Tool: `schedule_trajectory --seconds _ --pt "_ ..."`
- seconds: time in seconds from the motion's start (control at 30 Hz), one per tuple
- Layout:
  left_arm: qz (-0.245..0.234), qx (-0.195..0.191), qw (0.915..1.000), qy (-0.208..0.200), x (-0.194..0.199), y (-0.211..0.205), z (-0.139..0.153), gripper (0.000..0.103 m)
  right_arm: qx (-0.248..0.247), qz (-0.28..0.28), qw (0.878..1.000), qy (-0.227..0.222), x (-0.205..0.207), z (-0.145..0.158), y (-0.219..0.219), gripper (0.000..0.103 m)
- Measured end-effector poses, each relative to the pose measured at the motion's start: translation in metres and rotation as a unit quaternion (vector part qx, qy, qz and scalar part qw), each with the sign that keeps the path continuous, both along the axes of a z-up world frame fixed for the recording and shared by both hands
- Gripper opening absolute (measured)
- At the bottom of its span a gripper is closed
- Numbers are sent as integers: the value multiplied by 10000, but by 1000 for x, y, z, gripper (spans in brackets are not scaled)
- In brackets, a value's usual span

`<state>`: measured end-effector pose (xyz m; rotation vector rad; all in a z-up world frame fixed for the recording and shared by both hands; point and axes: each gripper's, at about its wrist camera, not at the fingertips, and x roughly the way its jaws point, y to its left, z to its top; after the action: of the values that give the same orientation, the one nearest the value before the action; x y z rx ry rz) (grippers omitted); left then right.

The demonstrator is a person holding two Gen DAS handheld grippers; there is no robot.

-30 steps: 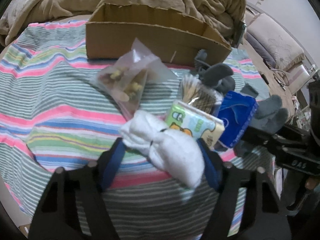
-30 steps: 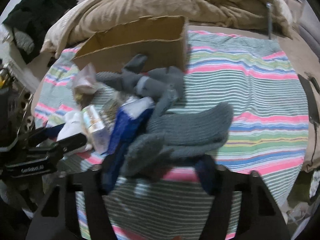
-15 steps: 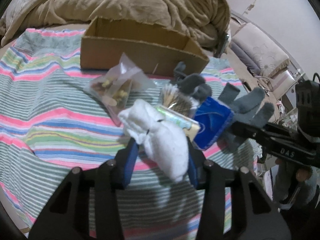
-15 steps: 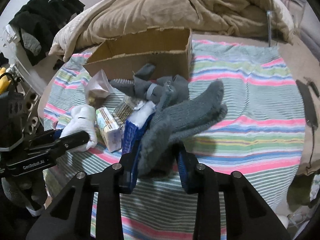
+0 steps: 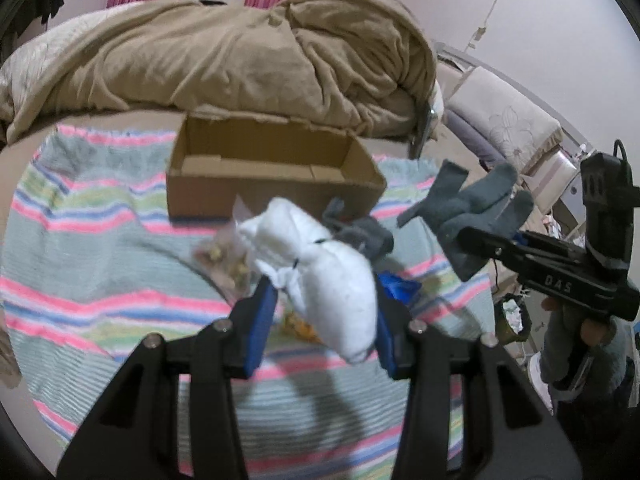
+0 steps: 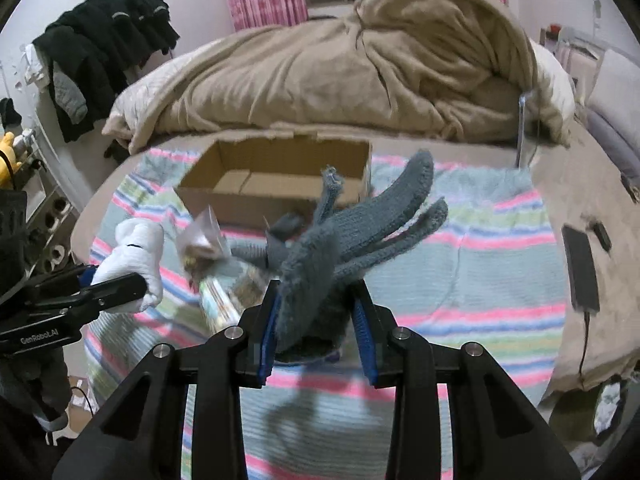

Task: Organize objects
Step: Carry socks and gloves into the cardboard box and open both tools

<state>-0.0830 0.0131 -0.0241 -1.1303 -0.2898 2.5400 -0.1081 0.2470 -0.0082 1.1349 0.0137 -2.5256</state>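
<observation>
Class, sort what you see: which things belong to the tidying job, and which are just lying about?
Part of the job:
white sock in left gripper
grey glove in right gripper
cardboard box
plastic bag

Just lying about:
tan duvet
black clothes

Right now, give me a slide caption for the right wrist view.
Right hand-held gripper lifts grey knitted gloves toward the open cardboard box.

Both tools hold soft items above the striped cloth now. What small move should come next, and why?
Probably carry the left tool forward over the cardboard box and release the white sock bundle: the box looks empty and lies straight ahead.
</observation>
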Motion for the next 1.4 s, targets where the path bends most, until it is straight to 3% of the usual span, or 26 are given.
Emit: schedule_trajectory --seconds 0.33,0.77,1.03,1.4 --pt "117 -121 9995 250 -29 -4 16 46 -37 230 9990 372 -34 17 -9 36" --pt "-158 -398 9979 488 -91 15 21 46 -231 374 9976 544 -91 16 -25 36" --pt "-276 -431 9977 434 -141 23 7 47 -282 504 9972 475 -122 6 -40 36" --pt "-494 -494 9975 -40 -188 23 -37 48 -515 659 9965 24 -155 -25 -53 36"
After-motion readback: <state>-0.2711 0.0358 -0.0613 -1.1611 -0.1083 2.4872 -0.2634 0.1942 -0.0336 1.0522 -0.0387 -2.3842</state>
